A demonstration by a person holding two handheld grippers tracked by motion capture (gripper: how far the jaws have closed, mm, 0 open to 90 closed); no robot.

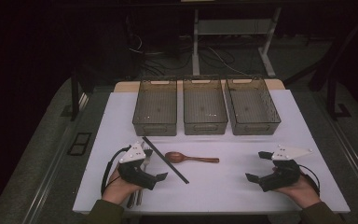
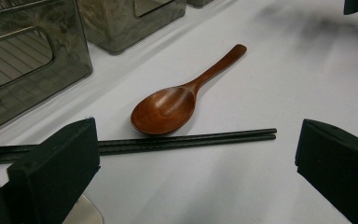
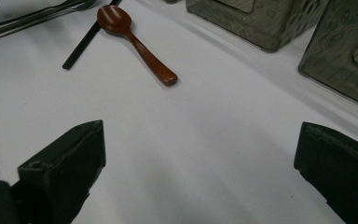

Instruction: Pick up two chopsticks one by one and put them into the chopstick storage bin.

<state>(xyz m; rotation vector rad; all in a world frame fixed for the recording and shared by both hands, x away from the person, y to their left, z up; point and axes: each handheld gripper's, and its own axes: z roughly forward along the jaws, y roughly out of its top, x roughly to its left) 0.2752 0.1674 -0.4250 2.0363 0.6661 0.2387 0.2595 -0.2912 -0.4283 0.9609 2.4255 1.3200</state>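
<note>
Dimly lit, white table (image 1: 223, 186) bears three grey bins (image 1: 205, 112) before cables

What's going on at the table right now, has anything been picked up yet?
Nothing is held yet. A person rests the left hand-held gripper and the right hand-held gripper on the white table, both with jaws open and empty. The wooden spoon lies beside the black chopsticks, with metal cutlery under the left hand. Three mesh bins behind stand empty.
</note>
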